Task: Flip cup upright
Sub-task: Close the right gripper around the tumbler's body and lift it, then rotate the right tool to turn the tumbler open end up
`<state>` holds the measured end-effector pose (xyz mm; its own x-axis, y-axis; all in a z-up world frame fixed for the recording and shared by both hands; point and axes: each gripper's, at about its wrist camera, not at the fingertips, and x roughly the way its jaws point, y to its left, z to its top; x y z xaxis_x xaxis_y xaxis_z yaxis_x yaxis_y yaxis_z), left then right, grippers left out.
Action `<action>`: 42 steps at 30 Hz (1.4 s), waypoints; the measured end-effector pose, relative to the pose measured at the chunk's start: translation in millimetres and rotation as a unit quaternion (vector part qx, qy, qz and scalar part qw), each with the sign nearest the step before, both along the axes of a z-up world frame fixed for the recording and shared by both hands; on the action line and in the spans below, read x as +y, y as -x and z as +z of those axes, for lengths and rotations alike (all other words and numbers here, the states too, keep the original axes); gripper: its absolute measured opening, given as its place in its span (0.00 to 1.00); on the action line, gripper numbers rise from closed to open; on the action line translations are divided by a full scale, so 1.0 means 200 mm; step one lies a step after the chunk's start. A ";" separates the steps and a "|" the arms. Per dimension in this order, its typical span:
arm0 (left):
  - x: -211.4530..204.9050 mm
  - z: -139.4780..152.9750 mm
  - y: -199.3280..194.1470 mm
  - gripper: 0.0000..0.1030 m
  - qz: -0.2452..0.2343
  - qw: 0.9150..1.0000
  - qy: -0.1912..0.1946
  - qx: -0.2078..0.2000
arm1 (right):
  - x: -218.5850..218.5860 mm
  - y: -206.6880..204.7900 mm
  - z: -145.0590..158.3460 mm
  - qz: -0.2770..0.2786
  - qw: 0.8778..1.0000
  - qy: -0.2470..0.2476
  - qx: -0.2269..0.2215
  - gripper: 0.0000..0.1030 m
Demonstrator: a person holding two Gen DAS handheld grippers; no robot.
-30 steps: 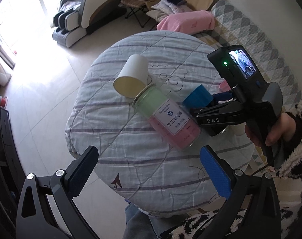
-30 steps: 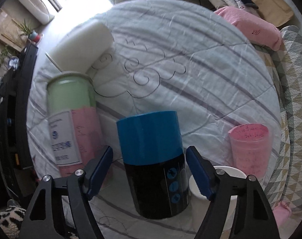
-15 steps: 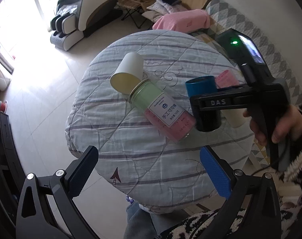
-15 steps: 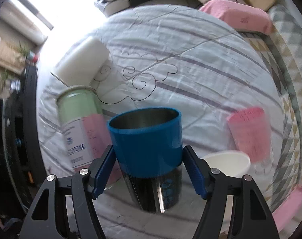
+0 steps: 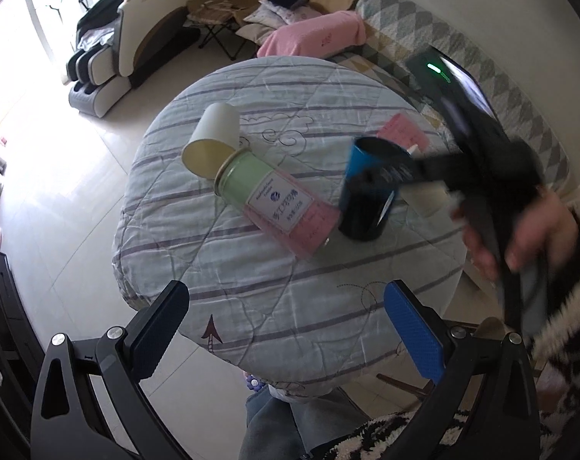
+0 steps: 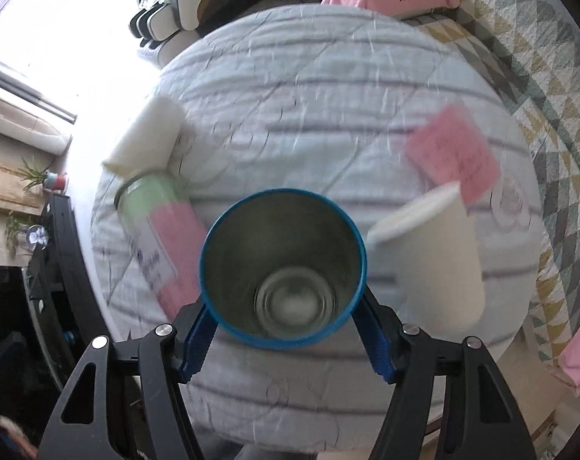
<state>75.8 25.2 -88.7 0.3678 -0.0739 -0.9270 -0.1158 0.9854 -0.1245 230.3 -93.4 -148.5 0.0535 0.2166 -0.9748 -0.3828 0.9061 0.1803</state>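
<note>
A blue and black metal cup is held off the round table, close to upright with its mouth up. My right gripper is shut on the cup, whose steel inside faces the right wrist camera. In the left wrist view the right gripper is blurred. My left gripper is open and empty above the table's near edge.
The round table has a striped quilt. On it lie a green and pink tin, a white paper cup on its side, a pink cup and another white cup. A sofa stands behind.
The right gripper has lifted the blue cup off the table and turned it over, from mouth-down to mouth-up. The left gripper has pulled back a little.
</note>
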 end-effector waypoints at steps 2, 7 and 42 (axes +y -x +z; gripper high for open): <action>-0.01 0.00 0.01 1.00 -0.001 1.000 0.001 0.001 | 0.05 -0.04 -0.02 0.003 1.000 0.017 -0.012 0.66; 0.04 -0.03 0.00 1.00 0.015 1.000 0.000 0.008 | 0.16 -0.08 -0.10 0.016 0.998 0.056 -0.039 0.66; -0.15 -0.07 0.08 1.00 -0.035 0.999 0.017 0.020 | -0.21 0.32 -0.15 -0.107 0.993 0.012 0.051 0.76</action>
<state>59.5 -5.4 -103.3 0.3226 -0.1289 -0.9377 -0.0529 0.9867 -0.1538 166.9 -135.6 -177.5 -0.0031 0.1867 -0.9824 -0.1630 0.9692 0.1847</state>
